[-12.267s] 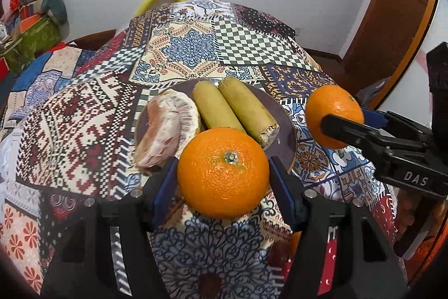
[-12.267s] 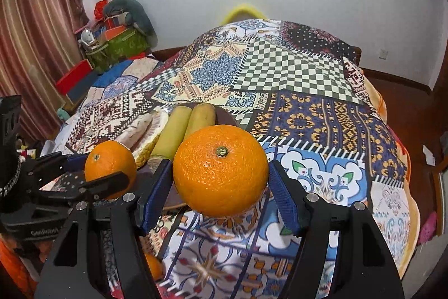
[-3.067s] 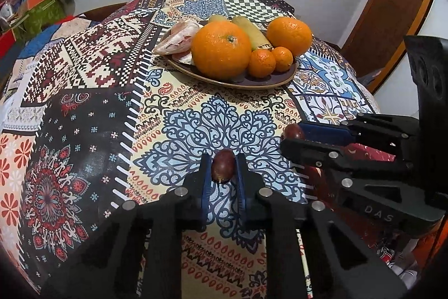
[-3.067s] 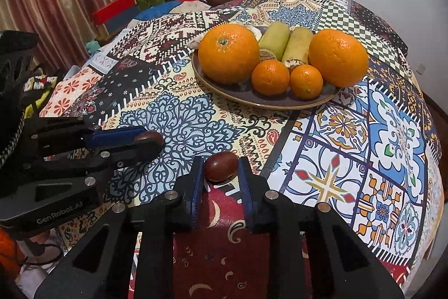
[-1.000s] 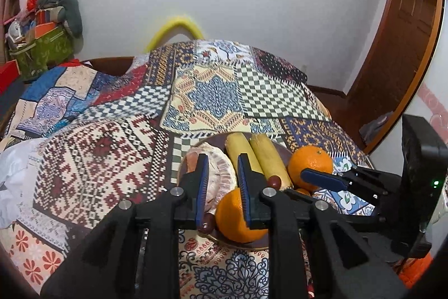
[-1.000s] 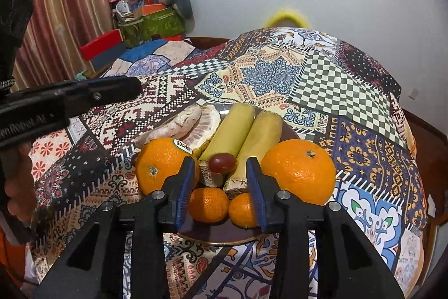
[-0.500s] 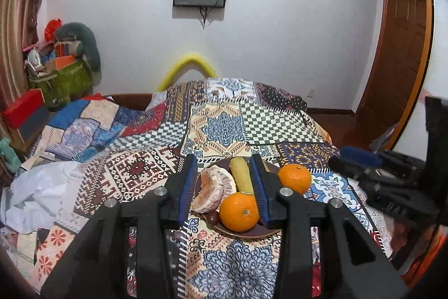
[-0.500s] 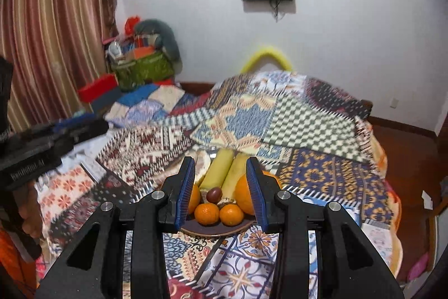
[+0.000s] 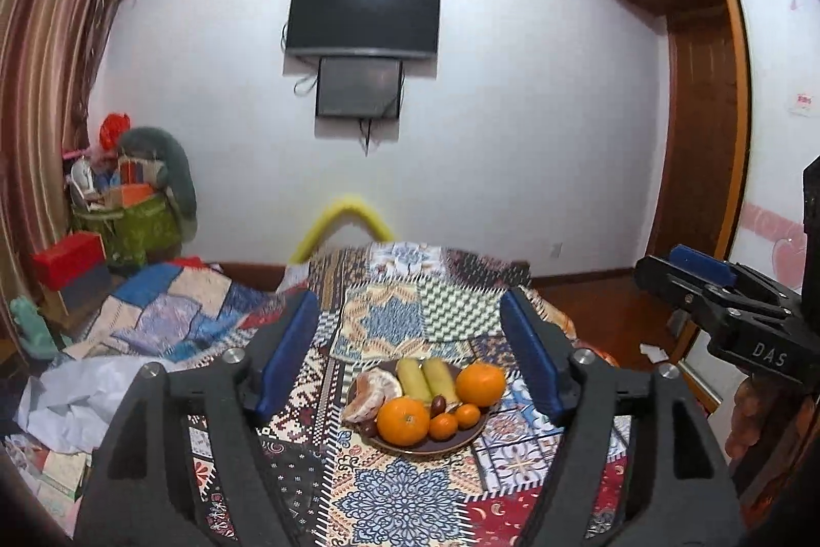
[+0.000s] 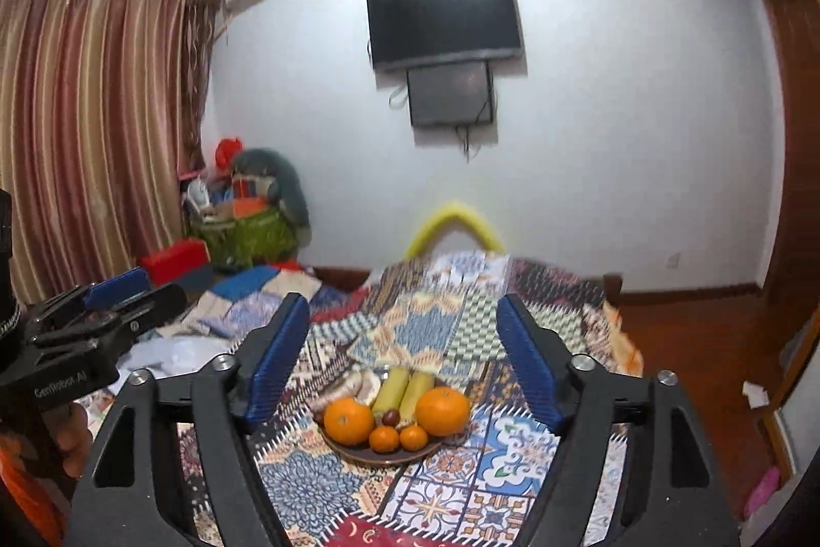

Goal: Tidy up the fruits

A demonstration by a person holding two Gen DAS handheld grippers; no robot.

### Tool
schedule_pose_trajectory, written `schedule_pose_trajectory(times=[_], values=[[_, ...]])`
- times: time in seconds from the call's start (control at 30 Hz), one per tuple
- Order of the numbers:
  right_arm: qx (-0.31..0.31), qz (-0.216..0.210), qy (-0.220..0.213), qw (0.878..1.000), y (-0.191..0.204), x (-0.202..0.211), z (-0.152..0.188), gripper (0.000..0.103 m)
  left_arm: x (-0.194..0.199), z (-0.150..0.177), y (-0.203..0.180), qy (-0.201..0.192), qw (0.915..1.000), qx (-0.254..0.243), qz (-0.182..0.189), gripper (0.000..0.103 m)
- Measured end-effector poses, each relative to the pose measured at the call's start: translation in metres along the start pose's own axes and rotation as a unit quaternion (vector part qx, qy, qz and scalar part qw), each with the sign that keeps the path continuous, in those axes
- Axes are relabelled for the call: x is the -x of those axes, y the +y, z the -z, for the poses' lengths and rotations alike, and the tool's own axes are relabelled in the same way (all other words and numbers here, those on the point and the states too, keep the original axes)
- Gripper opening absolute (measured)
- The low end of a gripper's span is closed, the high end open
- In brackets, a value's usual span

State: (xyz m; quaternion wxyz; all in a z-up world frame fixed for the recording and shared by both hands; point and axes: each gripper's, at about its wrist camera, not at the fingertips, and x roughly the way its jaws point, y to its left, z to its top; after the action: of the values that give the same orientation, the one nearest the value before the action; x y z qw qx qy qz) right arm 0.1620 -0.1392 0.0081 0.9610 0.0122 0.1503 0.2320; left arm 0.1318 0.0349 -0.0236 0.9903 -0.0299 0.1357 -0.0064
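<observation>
- Judging from how the fruit lies, I take the sorting to be all but finished: every piece I can see sits on the brown plate [image 9: 464, 442], and none lies loose on the patterned quilt [image 9: 400, 501] around it.
- That plate rests on a bed, near its middle and toward the foot end closest to me, well short of the far edge by the wall.
- On it I count two large oranges [image 9: 403, 420], one at the near left and one at the right, with two small mandarins [image 9: 443, 426] side by side at the near rim.
- Two yellow-green bananas [image 9: 413, 377] lie together at the back, and a peeled pomelo piece [image 9: 373, 392] sits at the left.
- A dark red-brown fruit [image 10: 391, 417], too small for me to name, sits in the middle; another seems to peek out at the plate's near left rim.
- My left gripper [image 9: 412, 355] is opening, its blue pads wide apart with nothing between them, only the plate seen through the gap.
- My right gripper [image 10: 402, 362] is opening the same way, also empty.
- Both are held high above the bed and well back from the plate, pointing slightly downward across it, side by side and each visible in the other's view.
- What is left, as far as I can judge, is at most a last check of the bed for strays.
</observation>
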Motion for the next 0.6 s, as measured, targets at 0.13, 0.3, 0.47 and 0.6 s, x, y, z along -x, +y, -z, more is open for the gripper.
schedule_pose_trajectory(times=[0.13, 0.3, 0.47, 0.6], values=[[0.009, 0.005, -0.028, 1.0, 0.01, 0.022, -0.006, 0.085, 0.028, -0.007, -0.009, -0.025, 0.9997, -0.004, 0.003, 0.083], [0.004, 0.012, -0.05, 0.999, 0.017, 0.038, -0.002, 0.097, 0.053, -0.009, -0.017, -0.046, 0.9989, -0.007, 0.002, 0.093], [0.007, 0.025, -0.058, 0.998, 0.022, 0.043, 0.004, 0.103, 0.063, -0.007, -0.02, -0.052, 0.9986, -0.007, 0.001, 0.098], [0.003, 0.027, -0.063, 0.998, 0.021, 0.046, 0.004, 0.103, 0.068, -0.002, -0.023, -0.053, 0.9986, -0.007, 0.0, 0.101]])
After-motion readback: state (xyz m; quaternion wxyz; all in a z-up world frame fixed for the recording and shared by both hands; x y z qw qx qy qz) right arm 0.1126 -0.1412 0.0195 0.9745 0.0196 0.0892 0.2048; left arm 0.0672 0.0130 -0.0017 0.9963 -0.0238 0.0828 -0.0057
